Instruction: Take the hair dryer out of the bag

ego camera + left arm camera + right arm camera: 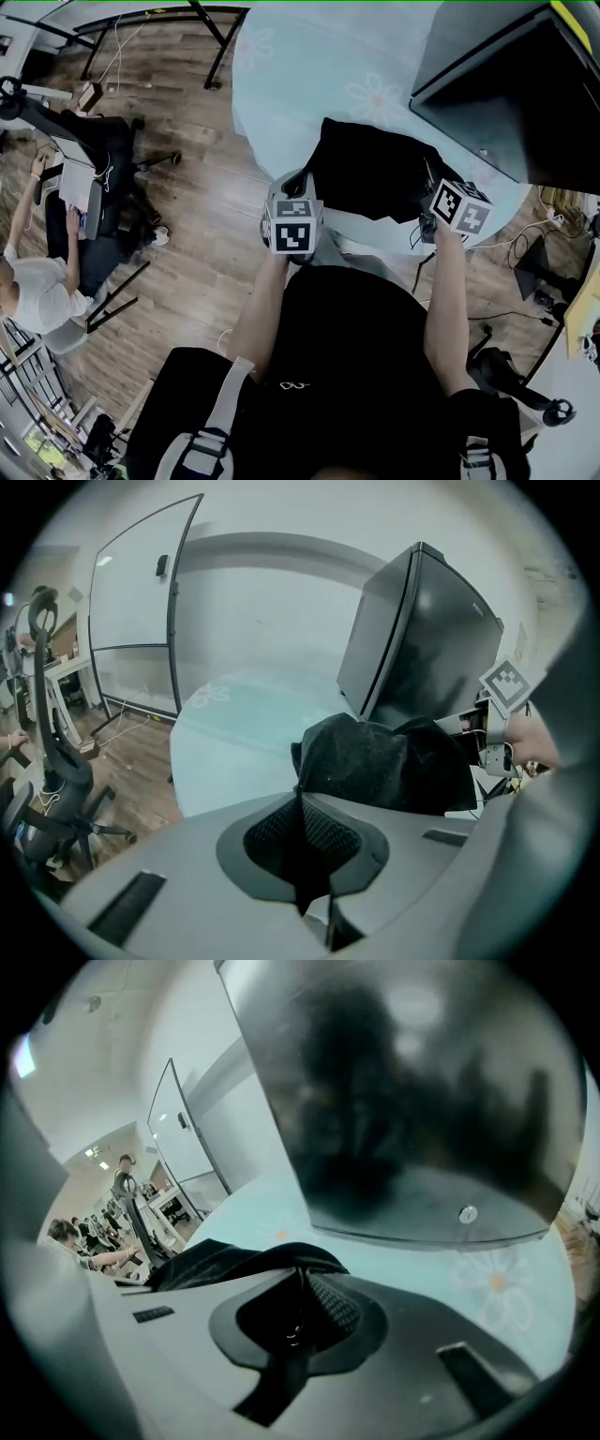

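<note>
Both left gripper (302, 795) and right gripper (302, 1277) clamp fingers (333, 834) on the bag (375, 173); head view hides this.

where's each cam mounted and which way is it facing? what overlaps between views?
Left gripper view: rides on the left gripper, looks along its jaws across the table; the jaws pinch the black bag.
Right gripper view: rides on the right gripper, faces the black box; jaws also shut on bag fabric.
Head view: on the person's head, looking steeply down; shows both forearms, torso, both grippers.
Shared: all three show the bag and table.
</note>
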